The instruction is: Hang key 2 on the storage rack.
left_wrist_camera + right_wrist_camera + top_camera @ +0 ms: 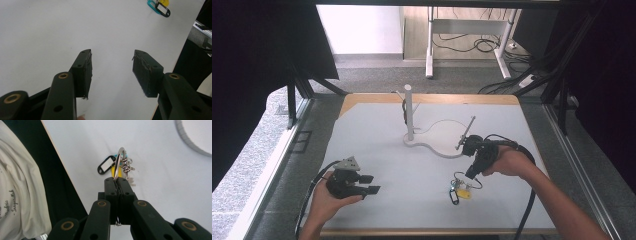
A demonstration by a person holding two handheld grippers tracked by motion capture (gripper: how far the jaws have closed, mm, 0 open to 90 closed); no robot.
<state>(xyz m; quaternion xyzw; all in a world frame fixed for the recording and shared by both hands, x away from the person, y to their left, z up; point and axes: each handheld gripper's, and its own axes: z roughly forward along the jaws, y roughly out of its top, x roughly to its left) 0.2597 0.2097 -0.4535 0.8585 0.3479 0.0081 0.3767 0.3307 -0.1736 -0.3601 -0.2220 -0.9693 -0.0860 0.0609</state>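
Observation:
A metal key ring (119, 160) carries a black tag (105, 165), a yellow tag (117, 172) and a small beaded charm (126, 165). My right gripper (117, 180) is shut on this ring, holding it just above the white table; in the high view the ring (465, 181) and its tags (460, 193) hang below the right gripper (472, 171) at the front right. My left gripper (371, 184) rests at the front left, open, with nothing between its jaws (112, 72). The tags (160, 6) lie far ahead of it.
A white stand (439, 141) with a curved flat base, a tall upright post (409, 111) and a thin slanted rod (465, 132) sits at the table's middle back. The table's wooden front edge (432, 232) is close to both hands. Dark frames flank both sides.

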